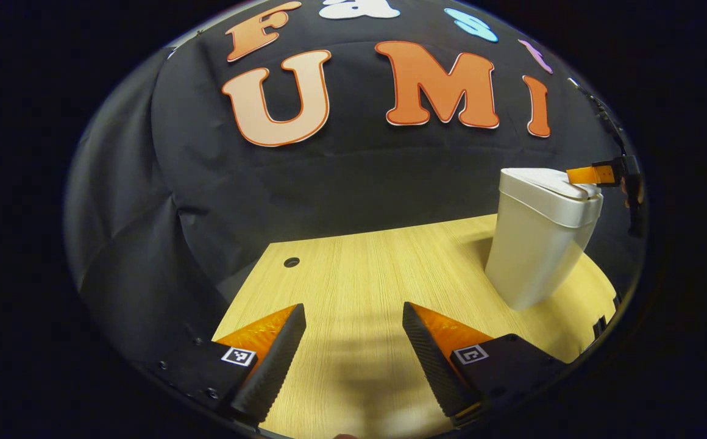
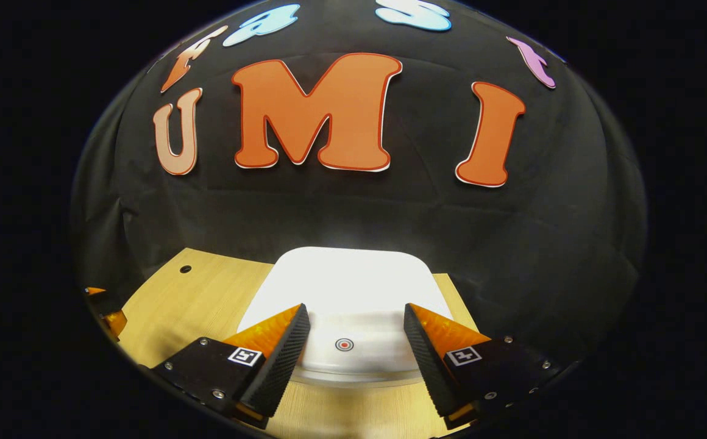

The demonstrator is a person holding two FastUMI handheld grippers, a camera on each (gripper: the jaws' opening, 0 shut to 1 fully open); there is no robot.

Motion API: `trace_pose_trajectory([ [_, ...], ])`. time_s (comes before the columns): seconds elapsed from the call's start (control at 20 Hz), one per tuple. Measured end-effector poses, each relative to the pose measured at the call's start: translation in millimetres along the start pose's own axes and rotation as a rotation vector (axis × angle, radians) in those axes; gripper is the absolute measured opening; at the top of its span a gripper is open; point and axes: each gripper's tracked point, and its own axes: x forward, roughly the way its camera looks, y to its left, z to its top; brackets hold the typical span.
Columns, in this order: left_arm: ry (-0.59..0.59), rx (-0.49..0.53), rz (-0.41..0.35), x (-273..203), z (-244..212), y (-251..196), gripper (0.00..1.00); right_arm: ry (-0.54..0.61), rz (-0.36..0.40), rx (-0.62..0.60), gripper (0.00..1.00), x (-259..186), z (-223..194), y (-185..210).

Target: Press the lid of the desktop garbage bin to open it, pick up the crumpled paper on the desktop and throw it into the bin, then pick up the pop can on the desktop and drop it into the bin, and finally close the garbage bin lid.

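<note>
The bin lid point(image 2: 347, 292) is seen closed between the spread right gripper point(image 2: 353, 341) jaws (left gripper point(image 1: 353, 341) likewise spread); start or finish cannot be told.

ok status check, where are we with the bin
Both grippers open. Right gripper just over the shut bin lid; left gripper empty above the table. Nothing in the way.
</note>
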Motion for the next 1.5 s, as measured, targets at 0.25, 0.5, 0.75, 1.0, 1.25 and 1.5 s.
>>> trace_pose_trajectory([
  [0.25, 0.007, 0.018, -0.027, 2, 0, -10, 1.0, -0.019, 0.004, 0.011, 0.94, -5, -4, 3],
  [0.5, 0.012, 0.027, -0.043, 6, -1, -19, 1.0, -0.065, 0.028, 0.013, 0.96, -8, -8, 9],
  [0.75, 0.011, 0.028, -0.058, 8, 0, -25, 1.0, -0.046, 0.037, 0.041, 0.97, -5, -13, 10],
  [1.0, 0.013, 0.021, -0.073, 9, 0, -26, 1.0, -0.056, 0.042, 0.056, 0.98, -4, -15, 10],
  [1.25, -0.013, 0.035, -0.082, 8, 7, -26, 1.0, -0.102, 0.047, 0.058, 0.97, -6, -12, 9],
  [1.5, -0.024, 0.047, -0.092, 12, 12, -22, 1.0, -0.113, 0.056, 0.059, 0.96, -10, -11, 11],
])
